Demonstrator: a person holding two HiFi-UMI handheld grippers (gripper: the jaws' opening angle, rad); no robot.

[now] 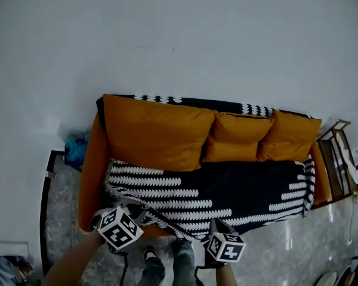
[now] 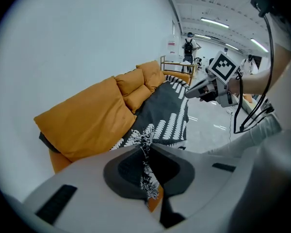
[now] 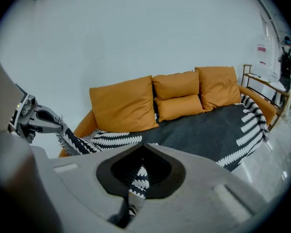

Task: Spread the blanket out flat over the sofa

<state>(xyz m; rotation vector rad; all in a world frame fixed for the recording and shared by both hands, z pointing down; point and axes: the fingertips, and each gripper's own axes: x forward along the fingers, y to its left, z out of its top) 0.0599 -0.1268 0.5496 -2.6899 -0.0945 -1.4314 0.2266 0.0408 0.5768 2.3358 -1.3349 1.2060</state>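
An orange sofa (image 1: pixel 90 159) with three orange cushions (image 1: pixel 158 133) stands against a white wall. A black blanket with white patterned stripes (image 1: pixel 227 189) covers the seat and hangs over the backrest. My left gripper (image 1: pixel 137 212) is at the sofa's front left, shut on the blanket's fringed edge (image 2: pixel 146 147), which is lifted off the seat. My right gripper (image 1: pixel 218 226) is at the front middle, shut on the front edge, with striped fabric (image 3: pixel 138 178) between its jaws. The right gripper view shows the left gripper (image 3: pixel 48 123) pulling the fringe up.
A blue bundle (image 1: pixel 76 149) lies on the floor beside the sofa's left arm. A wooden rack (image 1: pixel 337 154) stands at its right end. My feet (image 1: pixel 152 256) are on the marble floor close to the sofa front. A person (image 2: pixel 188 47) stands far off.
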